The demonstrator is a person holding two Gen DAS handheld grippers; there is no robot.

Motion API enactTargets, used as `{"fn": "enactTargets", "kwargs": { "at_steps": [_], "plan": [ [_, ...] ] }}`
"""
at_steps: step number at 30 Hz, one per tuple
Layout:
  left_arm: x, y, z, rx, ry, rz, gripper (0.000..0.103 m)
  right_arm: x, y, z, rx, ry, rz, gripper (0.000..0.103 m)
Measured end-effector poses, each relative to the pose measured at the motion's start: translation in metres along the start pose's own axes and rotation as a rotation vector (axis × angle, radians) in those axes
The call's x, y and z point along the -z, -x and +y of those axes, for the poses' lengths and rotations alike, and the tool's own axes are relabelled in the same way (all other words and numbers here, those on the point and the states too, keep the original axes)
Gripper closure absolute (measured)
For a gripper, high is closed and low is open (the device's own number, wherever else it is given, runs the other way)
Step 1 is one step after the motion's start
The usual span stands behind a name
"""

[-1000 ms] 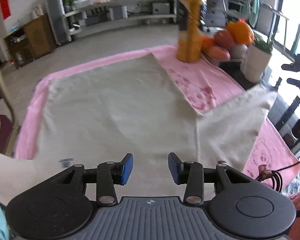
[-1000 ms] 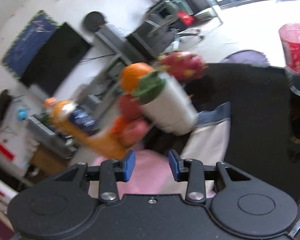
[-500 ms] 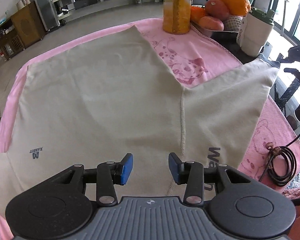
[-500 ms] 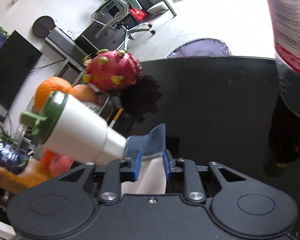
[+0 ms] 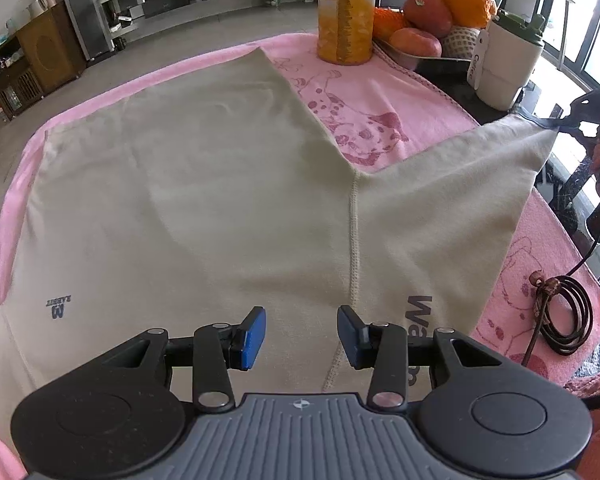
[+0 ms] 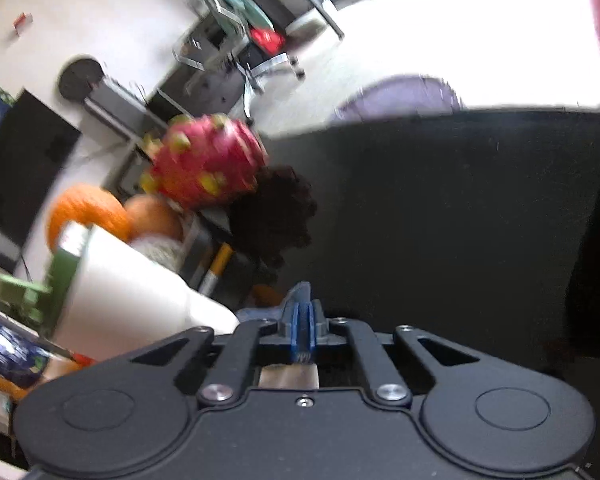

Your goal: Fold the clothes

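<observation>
- Since half a second ago, the right claw [image 6: 302, 330] has gone from parted around the dark-trimmed sleeve cuff [image 6: 296, 300] to clamped on it.
- Spread flat on the pink printed towel [image 5: 364, 108] over the bench lies the beige short-sleeved T-shirt [image 5: 188, 200]; no fold looks made yet, so nearly everything remains.
- Left claw [image 5: 301, 334] hovers apart, empty, over the shirt.
- Only the left view shows the whole garment; only the right view shows the pinch.

Beige shirt [image 5: 220, 184] spread flat, one sleeve corner lifted
</observation>
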State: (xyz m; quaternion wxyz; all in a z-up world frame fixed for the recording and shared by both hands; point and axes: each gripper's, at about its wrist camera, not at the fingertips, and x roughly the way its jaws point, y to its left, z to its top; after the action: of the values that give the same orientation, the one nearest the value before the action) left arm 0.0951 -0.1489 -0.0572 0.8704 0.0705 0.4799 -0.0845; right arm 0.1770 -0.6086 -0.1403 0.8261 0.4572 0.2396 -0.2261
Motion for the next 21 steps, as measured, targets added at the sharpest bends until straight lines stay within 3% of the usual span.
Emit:
{"fn": "enactTargets", "kwargs": {
  "at_steps": [4,7,9,17,21],
  "plan": [
    [0.003,0.017,0.005,0.024,0.013,-0.04,0.062,0.003,0.055,0.024,-0.102,0.042,-0.105,0.099],
    [0.007,0.034,0.016,0.042,0.032,-0.074,0.062,0.014,0.108,0.052,-0.253,0.057,-0.153,0.099],
    [0.014,0.05,0.034,0.035,0.054,-0.103,0.062,0.033,0.147,0.08,-0.331,0.147,-0.207,0.099],
    [0.054,0.106,0.127,-0.02,0.177,-0.213,0.062,0.156,0.267,0.194,-0.514,0.555,-0.308,0.099],
    [0.08,0.113,0.185,-0.061,0.328,-0.228,0.063,0.227,0.293,0.244,-0.588,0.673,-0.26,0.099]
  ]
}}
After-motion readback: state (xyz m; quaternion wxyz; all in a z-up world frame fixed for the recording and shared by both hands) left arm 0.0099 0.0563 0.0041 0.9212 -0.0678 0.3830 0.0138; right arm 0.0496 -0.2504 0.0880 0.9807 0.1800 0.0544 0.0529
